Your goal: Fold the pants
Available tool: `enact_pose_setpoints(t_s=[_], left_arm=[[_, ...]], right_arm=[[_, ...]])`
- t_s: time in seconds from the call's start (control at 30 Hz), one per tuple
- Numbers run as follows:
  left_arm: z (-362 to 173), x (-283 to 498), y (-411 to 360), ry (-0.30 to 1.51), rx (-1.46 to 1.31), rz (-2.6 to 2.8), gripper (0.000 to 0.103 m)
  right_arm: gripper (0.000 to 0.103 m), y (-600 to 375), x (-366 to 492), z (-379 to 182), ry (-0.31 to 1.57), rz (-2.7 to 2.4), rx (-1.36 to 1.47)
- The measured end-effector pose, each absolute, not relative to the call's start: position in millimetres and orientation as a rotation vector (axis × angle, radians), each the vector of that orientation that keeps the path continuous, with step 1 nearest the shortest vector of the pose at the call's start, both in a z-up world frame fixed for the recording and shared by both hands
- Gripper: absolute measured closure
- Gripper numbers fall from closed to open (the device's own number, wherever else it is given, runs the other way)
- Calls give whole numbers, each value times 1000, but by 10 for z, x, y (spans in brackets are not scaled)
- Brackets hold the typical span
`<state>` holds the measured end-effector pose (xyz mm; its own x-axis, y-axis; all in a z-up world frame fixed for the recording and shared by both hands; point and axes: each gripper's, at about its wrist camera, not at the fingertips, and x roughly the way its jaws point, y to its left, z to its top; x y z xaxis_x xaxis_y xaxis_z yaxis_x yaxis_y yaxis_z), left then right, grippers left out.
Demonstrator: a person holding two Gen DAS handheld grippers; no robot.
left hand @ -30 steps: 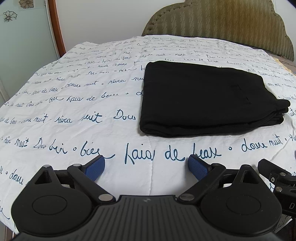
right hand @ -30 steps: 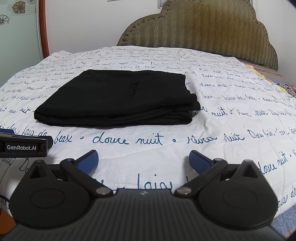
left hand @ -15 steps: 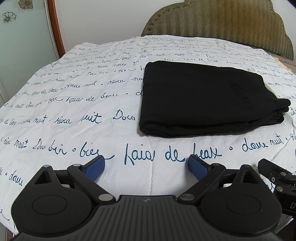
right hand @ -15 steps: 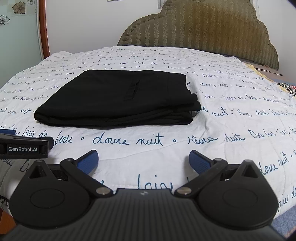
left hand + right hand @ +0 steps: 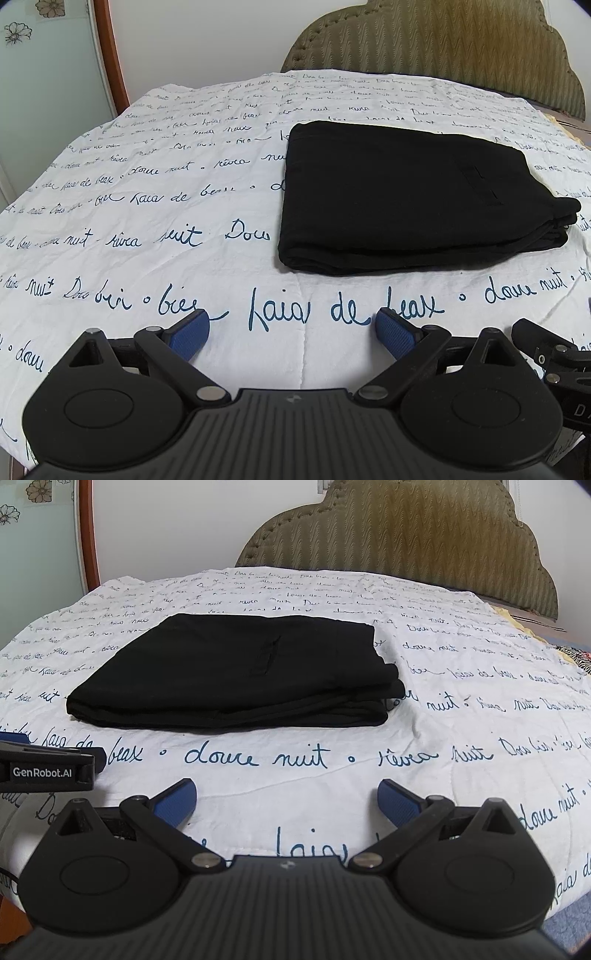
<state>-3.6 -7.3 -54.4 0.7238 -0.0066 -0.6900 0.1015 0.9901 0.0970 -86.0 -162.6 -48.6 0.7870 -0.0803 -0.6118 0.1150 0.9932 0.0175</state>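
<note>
Black pants lie folded into a flat rectangular stack on the white bedspread, also visible in the right wrist view as black pants. My left gripper hovers open over the bedspread near the front edge, short of the stack, with nothing between its blue pads. My right gripper is likewise open and empty, in front of the stack's near edge. The left gripper's body shows at the left of the right wrist view.
The bedspread carries blue handwritten script. A padded olive headboard stands behind the bed against a white wall. A wooden frame and a pale flowered panel are at the far left. The bed's front edge lies just below both grippers.
</note>
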Motion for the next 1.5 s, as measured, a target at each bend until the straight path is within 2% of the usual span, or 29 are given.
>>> enact_pose_setpoints(t_s=[1.5], left_arm=[[-477, 81, 322, 741, 58, -39, 5]], right_arm=[[0, -1469, -838, -337, 665, -78, -74]])
